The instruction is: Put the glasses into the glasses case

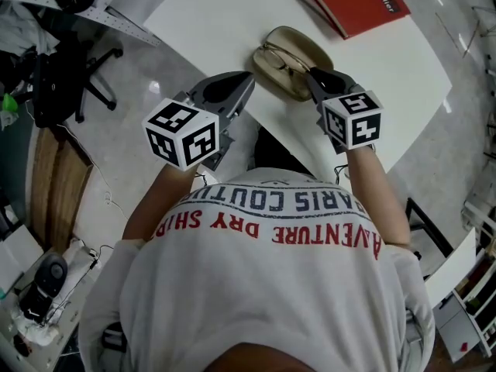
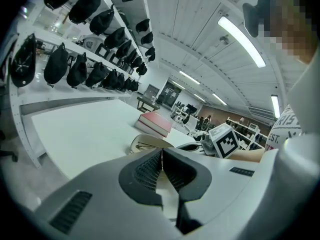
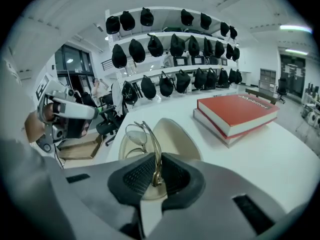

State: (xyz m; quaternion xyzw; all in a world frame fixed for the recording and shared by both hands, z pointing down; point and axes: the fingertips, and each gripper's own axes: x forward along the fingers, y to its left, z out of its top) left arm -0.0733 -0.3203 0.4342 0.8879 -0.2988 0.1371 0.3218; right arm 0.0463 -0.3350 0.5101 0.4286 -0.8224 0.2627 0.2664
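Note:
The glasses (image 1: 279, 58) have thin metal frames and hang folded over the open beige glasses case (image 1: 308, 45) on the white table (image 1: 209, 14). My right gripper (image 1: 311, 76) is shut on the glasses' temple ends. In the right gripper view the glasses (image 3: 138, 134) stick out from the jaws (image 3: 156, 173), lenses over the case (image 3: 177, 136). My left gripper (image 1: 248, 82) sits just left of the case at the table's near edge, shut with nothing in it. In the left gripper view, its pads (image 2: 161, 159) meet, and the case (image 2: 146, 144) lies just beyond.
A red book (image 1: 356, 2) lies on the table beyond the case, to the right. An office chair (image 1: 77, 76) stands on the floor at the left. Shelves of black caps (image 3: 170, 44) line the far wall.

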